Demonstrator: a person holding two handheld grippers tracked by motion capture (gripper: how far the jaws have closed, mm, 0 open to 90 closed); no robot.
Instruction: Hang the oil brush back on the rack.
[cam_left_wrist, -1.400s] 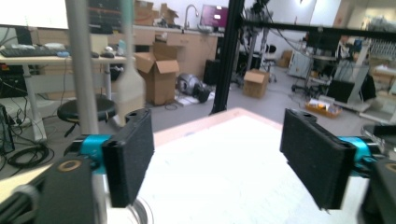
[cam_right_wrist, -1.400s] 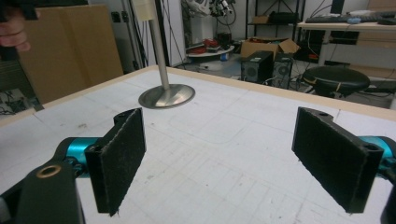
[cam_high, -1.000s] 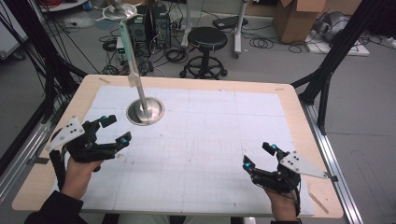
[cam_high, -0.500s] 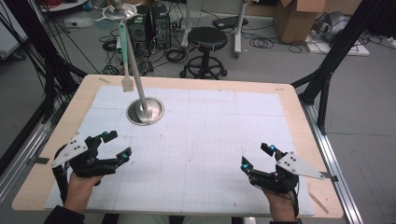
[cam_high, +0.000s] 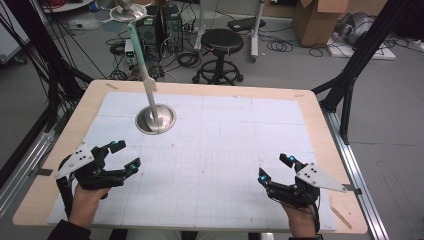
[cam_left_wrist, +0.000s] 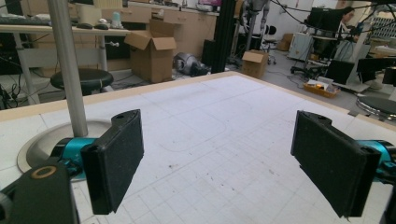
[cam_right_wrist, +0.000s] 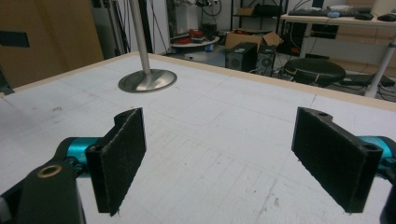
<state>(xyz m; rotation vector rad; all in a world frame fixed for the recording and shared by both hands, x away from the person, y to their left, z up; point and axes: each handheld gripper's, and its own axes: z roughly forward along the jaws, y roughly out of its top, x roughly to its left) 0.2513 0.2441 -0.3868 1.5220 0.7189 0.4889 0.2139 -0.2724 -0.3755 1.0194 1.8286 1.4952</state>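
A metal stand with a round base (cam_high: 156, 119) and a tall pole (cam_high: 145, 75) sits on the white gridded mat (cam_high: 225, 145) at the back left. My left gripper (cam_high: 126, 154) is held low near the front left, jaws wide apart with nothing between them. In the left gripper view the gripper (cam_left_wrist: 219, 163) is open over bare mat, with the pole (cam_left_wrist: 67, 70) to its left. My right gripper (cam_high: 275, 167) is at the front right, also open and holding nothing. The right gripper view shows the gripper (cam_right_wrist: 219, 163) open, with the stand base (cam_right_wrist: 147, 80) far ahead on the left.
The mat lies on a wooden table (cam_high: 320, 115) with black frame legs (cam_high: 350, 75) at its sides. On the floor beyond the far edge stand a black stool (cam_high: 221, 42), computer towers (cam_high: 160, 27) and a cardboard box (cam_high: 312, 20).
My left gripper has drawn back toward the front edge of the table, still open. The right gripper has hardly moved.
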